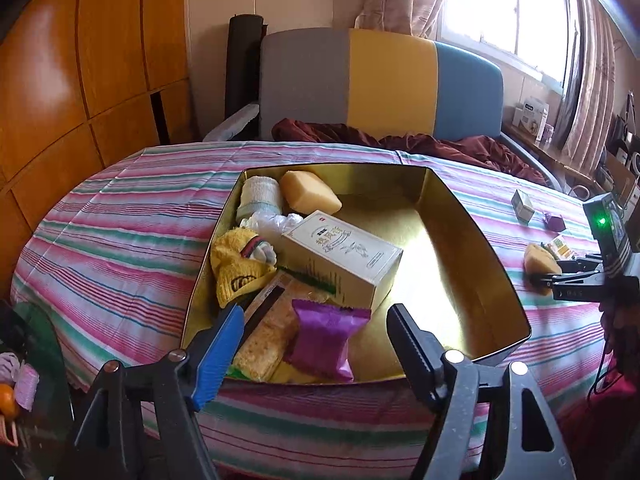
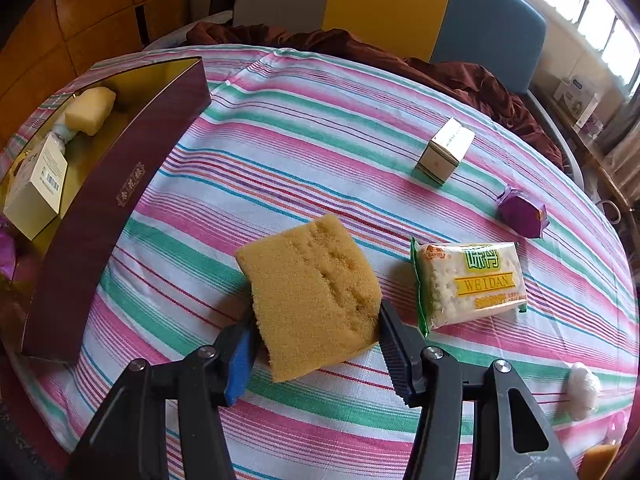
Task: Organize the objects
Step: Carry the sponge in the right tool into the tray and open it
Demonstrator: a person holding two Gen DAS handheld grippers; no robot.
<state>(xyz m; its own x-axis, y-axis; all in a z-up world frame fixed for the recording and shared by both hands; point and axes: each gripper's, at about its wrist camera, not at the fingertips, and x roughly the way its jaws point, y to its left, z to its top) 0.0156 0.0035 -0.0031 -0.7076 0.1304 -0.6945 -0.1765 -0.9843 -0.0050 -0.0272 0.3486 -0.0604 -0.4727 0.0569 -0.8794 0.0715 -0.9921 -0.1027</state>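
Your right gripper (image 2: 316, 344) has its two fingers pressed against the near sides of a yellow sponge (image 2: 310, 298), one on each flank, so it is clamped on that sponge; the sponge sits on the striped tablecloth (image 2: 280, 160) and reaches away from the fingertips toward the middle of the table; just to the right of it lies a green-and-white cracker packet (image 2: 468, 284), close but not touching; farther off sit a small white-and-green box (image 2: 444, 152) and a purple wrapped sweet (image 2: 520, 212), well apart from your fingers; a white crumpled lump (image 2: 582, 390) lies near the right edge; the maroon side of the box (image 2: 112, 208) runs along the left of this view.

Your left gripper (image 1: 316, 344) is spread wide with nothing between its fingers, hovering at the near rim of the gold-lined box (image 1: 460, 280); directly ahead of the fingertips lies a purple snack packet (image 1: 326, 338), beside a cracker pack (image 1: 262, 344) at the near wall; beyond them rests a long cream carton (image 1: 340, 256), lying tilted across the floor of the box; to its left sit a yellow knitted cloth (image 1: 236, 268), a clear plastic wad (image 1: 276, 222), a pale rolled cloth (image 1: 258, 198) and a second pale sponge (image 1: 310, 196) near the far wall; the right half of the box floor is bare gold.
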